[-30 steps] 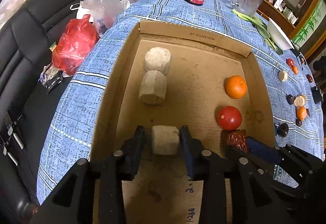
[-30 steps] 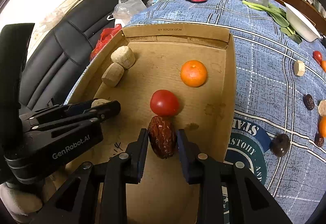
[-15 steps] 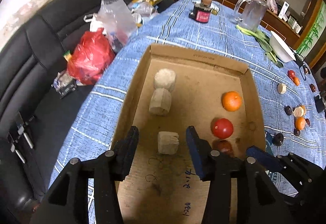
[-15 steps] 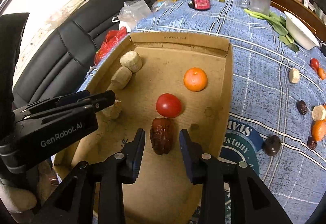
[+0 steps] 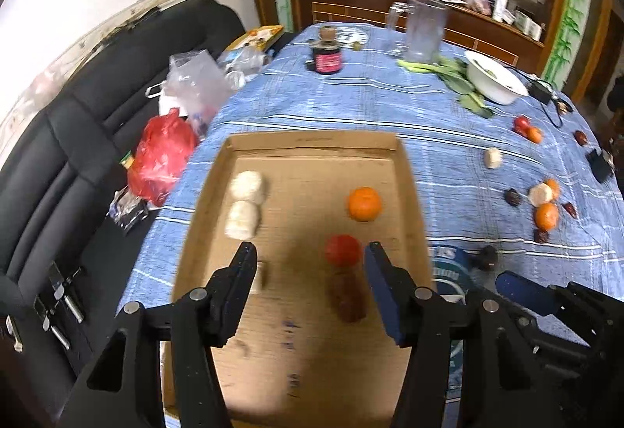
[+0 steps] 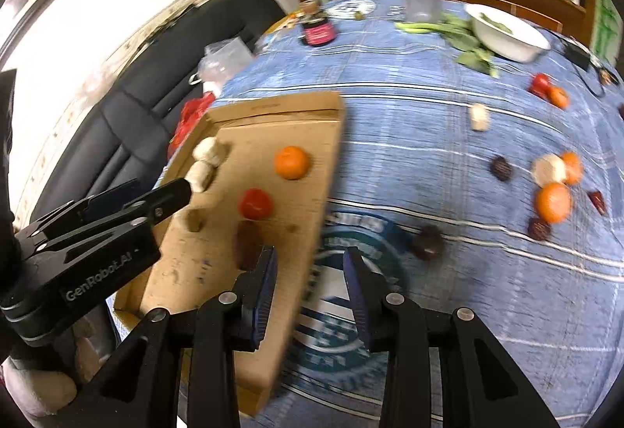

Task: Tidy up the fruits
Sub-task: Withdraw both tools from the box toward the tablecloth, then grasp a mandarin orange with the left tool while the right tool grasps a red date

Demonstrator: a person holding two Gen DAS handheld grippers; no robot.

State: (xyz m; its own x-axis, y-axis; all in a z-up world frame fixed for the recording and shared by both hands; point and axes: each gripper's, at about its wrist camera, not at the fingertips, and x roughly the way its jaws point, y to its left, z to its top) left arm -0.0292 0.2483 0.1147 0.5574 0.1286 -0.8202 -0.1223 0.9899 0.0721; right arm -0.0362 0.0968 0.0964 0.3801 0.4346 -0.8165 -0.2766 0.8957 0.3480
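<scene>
A shallow cardboard box (image 5: 312, 139) lies on the blue checked tablecloth. It holds two pale chunks (image 5: 247, 184), a third pale chunk (image 5: 260, 278) half hidden by a finger, an orange (image 5: 364, 204), a tomato (image 5: 343, 250) and a brown date (image 5: 347, 297). My left gripper (image 5: 310, 254) hangs above the box with its jaws opening and nothing between them. My right gripper (image 6: 310, 256) is open and empty over the box's right wall (image 6: 327, 194), with the date (image 6: 247, 244) just to its left. The picture is blurred.
Loose fruit lies on the cloth at the right: oranges (image 6: 553, 202), dark dates (image 6: 501, 167), a dark round fruit (image 6: 428, 241), pale chunks (image 6: 549, 170), a tomato (image 6: 540, 83). At the far end stand a white bowl (image 5: 493, 83), glass pitcher (image 5: 423, 34) and dark jar (image 5: 327, 55). On the left is a black sofa (image 5: 58, 174) with bags.
The left gripper let go of the third pale chunk and the right let go of the date. Both opened, rose and drew back. The right one swung right over the box wall.
</scene>
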